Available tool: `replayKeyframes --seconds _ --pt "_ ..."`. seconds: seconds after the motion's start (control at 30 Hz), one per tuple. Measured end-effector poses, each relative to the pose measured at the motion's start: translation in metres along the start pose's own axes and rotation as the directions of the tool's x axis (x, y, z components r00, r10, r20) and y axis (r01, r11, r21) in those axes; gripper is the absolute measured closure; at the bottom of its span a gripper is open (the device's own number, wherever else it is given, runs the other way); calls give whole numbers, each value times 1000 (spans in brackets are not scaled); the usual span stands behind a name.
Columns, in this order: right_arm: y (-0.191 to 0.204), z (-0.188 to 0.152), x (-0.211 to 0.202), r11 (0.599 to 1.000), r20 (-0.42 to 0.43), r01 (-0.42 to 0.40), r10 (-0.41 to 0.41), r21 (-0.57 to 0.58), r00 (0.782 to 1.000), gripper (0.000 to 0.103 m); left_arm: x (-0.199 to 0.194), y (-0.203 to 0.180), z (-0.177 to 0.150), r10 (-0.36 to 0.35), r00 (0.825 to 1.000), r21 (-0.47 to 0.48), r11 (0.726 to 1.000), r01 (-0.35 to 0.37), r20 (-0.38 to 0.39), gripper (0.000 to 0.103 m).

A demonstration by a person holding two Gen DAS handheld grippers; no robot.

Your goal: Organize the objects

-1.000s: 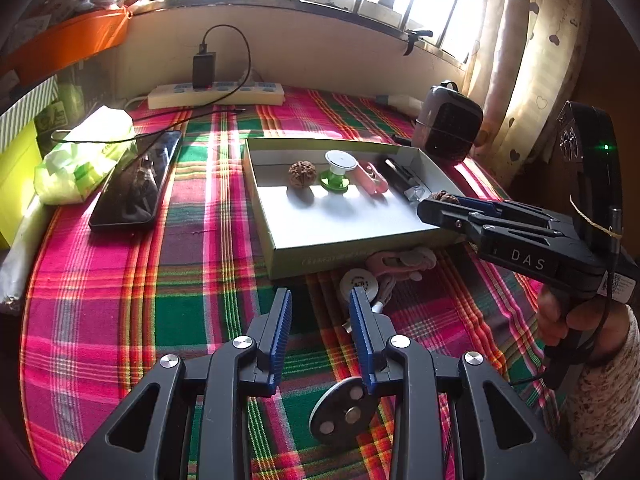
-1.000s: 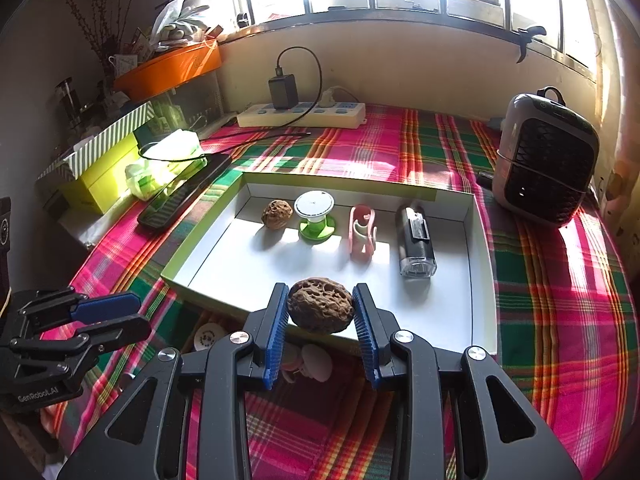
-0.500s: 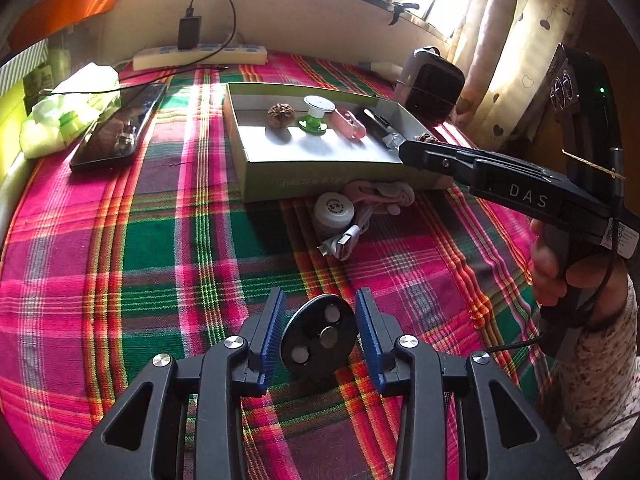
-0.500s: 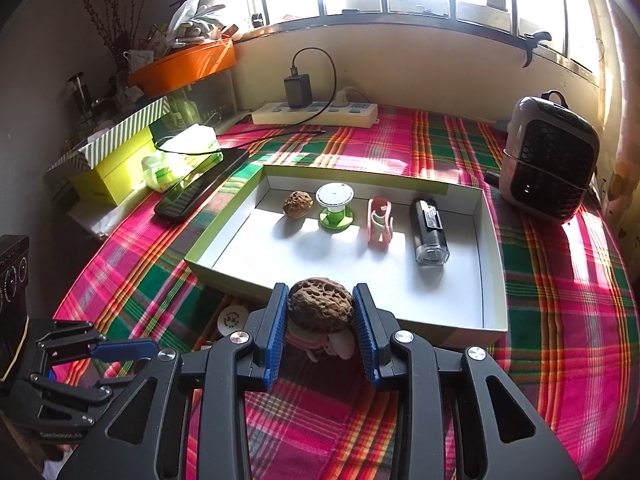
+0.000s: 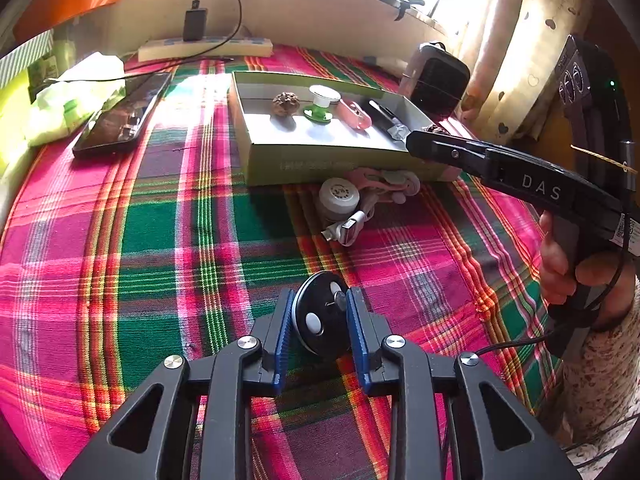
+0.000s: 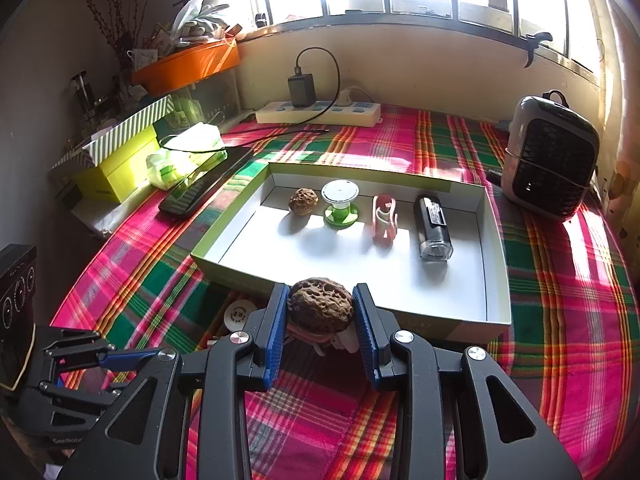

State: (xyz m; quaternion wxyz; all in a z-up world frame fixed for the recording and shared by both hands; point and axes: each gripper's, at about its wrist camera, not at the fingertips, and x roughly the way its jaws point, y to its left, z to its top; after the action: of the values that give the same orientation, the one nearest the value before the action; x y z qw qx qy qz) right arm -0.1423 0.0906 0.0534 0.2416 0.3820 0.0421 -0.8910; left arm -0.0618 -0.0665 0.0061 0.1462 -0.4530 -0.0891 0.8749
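Four items already line the far side of our tray (image 6: 496,264). Our right gripper (image 6: 320,312) clamps a walnut (image 6: 320,308) at its near edge; our left gripper (image 5: 318,316) fingers are closing around a black disc (image 5: 320,316) on the near table; the reel (image 5: 339,196) and pink pieces remain.

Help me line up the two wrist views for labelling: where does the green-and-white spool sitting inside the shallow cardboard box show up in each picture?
Left wrist view: the green-and-white spool sits upper centre, in the back row of the shallow cardboard box.
Right wrist view: the spool sits centre, above the middle, in the same back row.
Shared landmark: the wrinkled brown walnut in the box, just left of the spool in both views.
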Motion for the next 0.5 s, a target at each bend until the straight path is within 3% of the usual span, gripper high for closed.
replayKeyframes --seconds 0.5 --pt "-2 5 -3 1000 9 8 -8 -4 1000 69 -16 -7 17 13 997 24 1000 -15 79 79"
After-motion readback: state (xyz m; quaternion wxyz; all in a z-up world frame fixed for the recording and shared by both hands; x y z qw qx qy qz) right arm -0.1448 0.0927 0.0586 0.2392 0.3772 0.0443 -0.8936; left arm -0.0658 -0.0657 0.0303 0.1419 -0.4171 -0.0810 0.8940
